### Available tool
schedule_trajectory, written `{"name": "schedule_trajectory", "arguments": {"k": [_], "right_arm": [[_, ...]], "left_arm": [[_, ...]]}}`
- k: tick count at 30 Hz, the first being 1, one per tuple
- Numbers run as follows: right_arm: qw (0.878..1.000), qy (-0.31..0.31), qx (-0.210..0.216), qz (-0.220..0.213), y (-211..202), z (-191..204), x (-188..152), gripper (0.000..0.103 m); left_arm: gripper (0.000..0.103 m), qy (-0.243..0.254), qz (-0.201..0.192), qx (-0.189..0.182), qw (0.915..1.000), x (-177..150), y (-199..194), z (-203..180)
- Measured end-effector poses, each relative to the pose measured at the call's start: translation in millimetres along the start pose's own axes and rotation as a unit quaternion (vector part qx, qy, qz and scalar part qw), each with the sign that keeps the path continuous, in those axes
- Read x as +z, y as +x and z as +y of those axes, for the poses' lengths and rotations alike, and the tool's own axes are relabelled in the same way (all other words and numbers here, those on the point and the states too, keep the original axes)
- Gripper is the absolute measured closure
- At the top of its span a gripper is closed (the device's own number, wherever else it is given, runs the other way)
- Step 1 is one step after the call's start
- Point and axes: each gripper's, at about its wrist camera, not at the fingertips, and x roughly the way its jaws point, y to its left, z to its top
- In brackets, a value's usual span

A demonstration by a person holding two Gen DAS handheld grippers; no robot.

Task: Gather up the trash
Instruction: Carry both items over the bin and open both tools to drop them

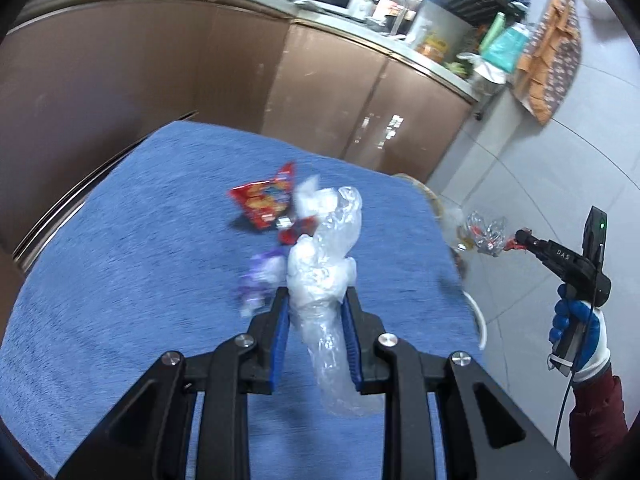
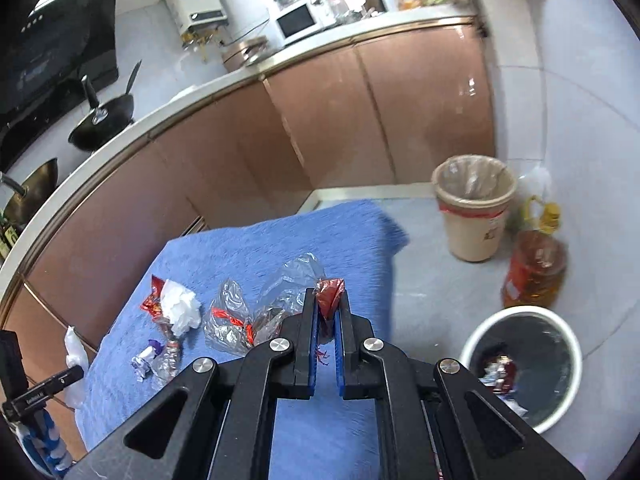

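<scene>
Crinkled clear plastic bag (image 1: 324, 280) clamped between left gripper (image 1: 316, 300) pads, centre of left view, above blue cloth (image 1: 120, 280). Featherlight, limp, slippery; best pinched at a bunched fold. Right gripper (image 2: 329, 300) closed on clear wrapper with red twist (image 2: 280, 304), centre of right view. Red snack packet (image 1: 266, 200) and purple wrapper (image 2: 150, 354) loose on cloth. White-rimmed bin (image 2: 524, 360) lower right, trash already inside; likely drop point.

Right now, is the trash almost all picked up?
Partly. Some wrappers already lie in the white bin. The left claw grips a clear plastic bag, and the right claw pinches a red-and-clear wrapper. A tissue and purple wrapper wait on the blue cloth.
</scene>
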Motion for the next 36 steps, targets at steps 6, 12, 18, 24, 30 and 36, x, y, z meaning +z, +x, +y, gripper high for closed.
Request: {"name": "schedule_trajectory", "arguments": {"k": [6, 12, 18, 24, 30, 36], "right_arm": [[0.999, 0.004, -0.044, -0.026, -47, -38, 0, 0.096], [0.995, 0.017, -0.086, -0.044, -74, -77, -5, 0.096], [0.991, 0.029, -0.122, -0.045, -75, -112, -13, 0.096], [0.985, 0.029, -0.165, -0.031, -58, -140, -27, 0.096], [0.978, 0.018, -0.209, -0.001, -25, -167, -39, 0.096], [0.97, 0.01, -0.244, 0.025, 10, -192, -47, 0.096]], "left_arm": [[0.079, 0.043, 0.013, -0.052, 0.9976, 16, 21, -71], [0.079, 0.081, 0.04, -0.1, 0.9909, 30, 60, -142], [0.079, 0.113, 0.071, -0.127, 0.9829, 32, 103, -211], [0.079, 0.139, 0.106, -0.135, 0.9752, 31, 154, -273], [0.079, 0.15, 0.151, -0.14, 0.967, 24, 222, -325], [0.079, 0.149, 0.197, -0.142, 0.9586, 12, 294, -362]]}}
